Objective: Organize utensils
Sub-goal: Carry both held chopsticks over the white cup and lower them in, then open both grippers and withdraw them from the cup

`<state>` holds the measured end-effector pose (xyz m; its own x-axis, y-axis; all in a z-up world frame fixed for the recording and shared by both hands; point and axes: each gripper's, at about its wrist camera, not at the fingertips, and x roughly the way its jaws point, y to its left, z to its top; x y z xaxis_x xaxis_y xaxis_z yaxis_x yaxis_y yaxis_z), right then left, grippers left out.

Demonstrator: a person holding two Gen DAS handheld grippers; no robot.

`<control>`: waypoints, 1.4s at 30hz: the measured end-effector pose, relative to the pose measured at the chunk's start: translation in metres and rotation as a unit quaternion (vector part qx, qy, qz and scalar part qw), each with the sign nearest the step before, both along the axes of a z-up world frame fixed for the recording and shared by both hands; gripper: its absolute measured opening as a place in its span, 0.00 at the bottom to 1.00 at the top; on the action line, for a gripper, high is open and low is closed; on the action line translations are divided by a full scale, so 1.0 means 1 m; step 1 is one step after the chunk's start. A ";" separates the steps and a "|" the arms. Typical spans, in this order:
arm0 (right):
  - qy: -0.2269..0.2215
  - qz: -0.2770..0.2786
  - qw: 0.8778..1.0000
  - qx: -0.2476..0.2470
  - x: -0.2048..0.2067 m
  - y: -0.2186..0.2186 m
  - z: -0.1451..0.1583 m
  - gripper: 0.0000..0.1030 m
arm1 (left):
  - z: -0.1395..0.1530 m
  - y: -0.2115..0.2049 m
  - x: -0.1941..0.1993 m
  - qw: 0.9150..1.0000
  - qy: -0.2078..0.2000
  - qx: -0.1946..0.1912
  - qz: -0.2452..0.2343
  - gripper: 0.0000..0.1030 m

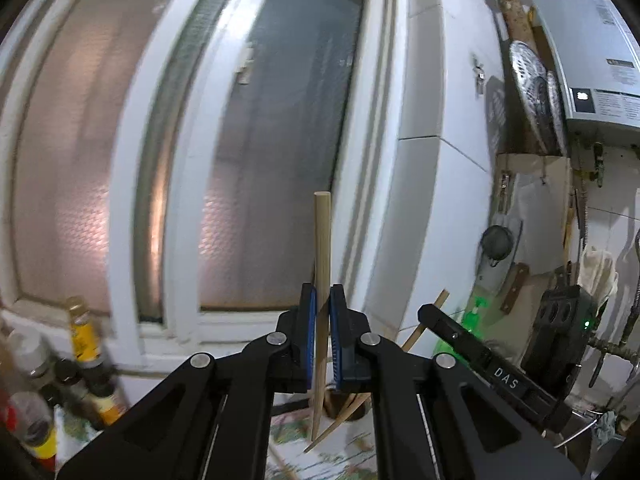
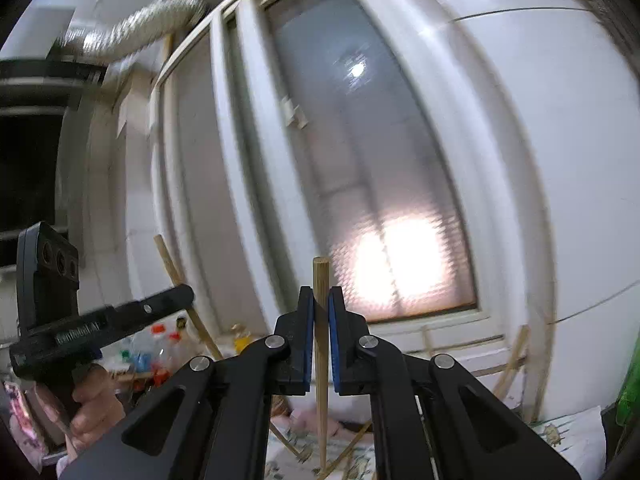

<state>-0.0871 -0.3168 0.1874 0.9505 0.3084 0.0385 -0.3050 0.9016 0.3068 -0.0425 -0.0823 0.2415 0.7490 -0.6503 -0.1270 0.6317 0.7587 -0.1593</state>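
Before the frosted window (image 1: 248, 152), left gripper (image 1: 322, 304) pinches one wooden chopstick (image 1: 321, 240) upright; right gripper (image 2: 321, 312) pinches another chopstick (image 2: 320, 280), w/ bottles (image 1: 86, 336) below the window.

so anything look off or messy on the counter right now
Yes: several loose chopsticks lie crisscrossed at odd angles on the patterned counter instead of bundled. Each tool holds one upright: left tool grips a chopstick, right tool grips another chopstick.

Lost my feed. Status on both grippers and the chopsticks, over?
Left gripper shut on a chopstick, upright. Right gripper shut on another chopstick, upright. More chopsticks loose below. Nothing blocking.
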 end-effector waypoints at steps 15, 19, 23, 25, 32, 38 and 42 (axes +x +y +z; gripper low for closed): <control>0.018 -0.117 0.993 0.013 0.026 -0.067 -0.017 0.08 | -0.061 -0.089 0.050 1.000 -0.011 -0.017 0.022 0.06; 0.058 -0.098 0.993 -0.001 0.050 -0.067 -0.026 0.08 | -0.085 -0.092 0.070 0.999 0.029 -0.015 0.027 0.06; 0.102 -0.088 0.991 -0.012 0.077 -0.063 -0.041 0.08 | -0.107 -0.091 0.083 0.998 0.057 -0.010 0.041 0.06; 0.119 -0.082 0.989 -0.014 0.088 -0.061 -0.049 0.08 | -0.115 -0.090 0.087 0.997 0.065 -0.012 0.042 0.06; 0.147 -0.095 0.984 -0.037 0.110 -0.053 -0.063 0.08 | -0.126 -0.093 0.091 0.995 0.064 0.016 0.073 0.06; 0.154 -0.102 0.982 -0.047 0.115 -0.052 -0.070 0.08 | -0.133 -0.097 0.095 0.993 0.065 0.041 0.095 0.07; 0.156 -0.119 0.979 -0.057 0.117 -0.050 -0.074 0.08 | -0.139 -0.099 0.098 0.991 0.076 0.051 0.095 0.35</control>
